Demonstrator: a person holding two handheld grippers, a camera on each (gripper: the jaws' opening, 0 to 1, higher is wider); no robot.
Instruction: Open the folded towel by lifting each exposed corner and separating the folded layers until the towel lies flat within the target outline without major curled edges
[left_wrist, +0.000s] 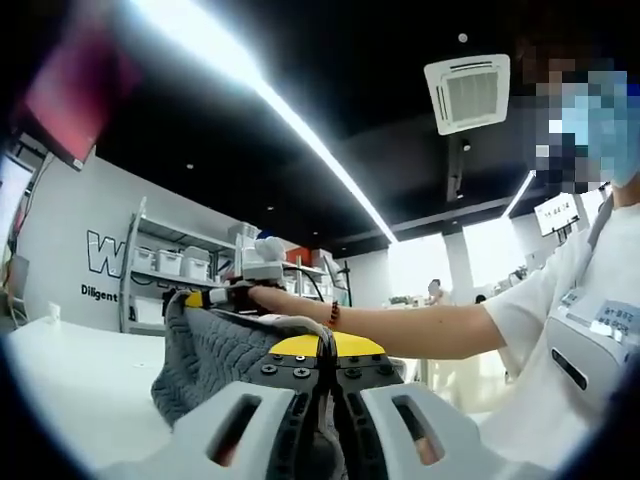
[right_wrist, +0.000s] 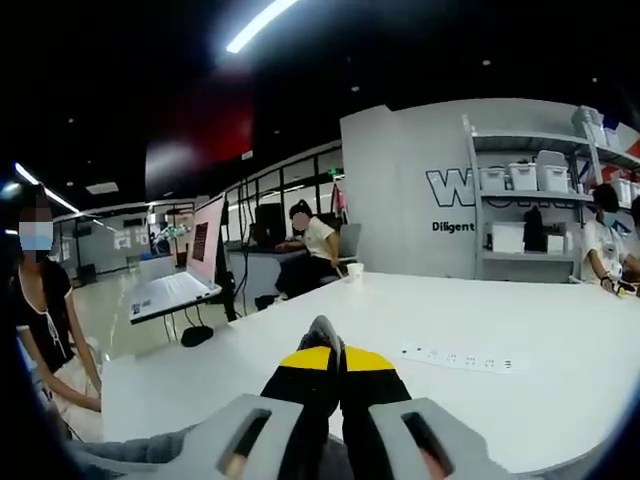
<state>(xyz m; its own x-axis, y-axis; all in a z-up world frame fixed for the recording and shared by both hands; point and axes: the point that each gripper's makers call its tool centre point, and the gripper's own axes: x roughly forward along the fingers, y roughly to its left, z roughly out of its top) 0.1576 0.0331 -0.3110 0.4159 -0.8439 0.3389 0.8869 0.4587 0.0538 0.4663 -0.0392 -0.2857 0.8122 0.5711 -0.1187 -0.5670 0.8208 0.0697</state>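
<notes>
The grey knitted towel (left_wrist: 215, 365) is lifted off the white table (left_wrist: 80, 380) and bunches up in front of my left gripper (left_wrist: 325, 345). That gripper's yellow-tipped jaws are pressed together on a fold of the cloth. A person's arm reaches in from the right with my right gripper (left_wrist: 200, 298), which pinches the towel's far upper edge. In the right gripper view, my right gripper (right_wrist: 333, 350) is shut, with a small grey tuft of towel (right_wrist: 322, 328) between its tips. More grey cloth (right_wrist: 130, 450) hangs at the lower left.
On the white table (right_wrist: 520, 310) lie a white power strip (right_wrist: 455, 358), a paper cup (right_wrist: 354, 270) and an open laptop (right_wrist: 190, 270). Shelves with white boxes (right_wrist: 525, 200) stand against the back wall. A person sits at the far desk, and others stand at the sides.
</notes>
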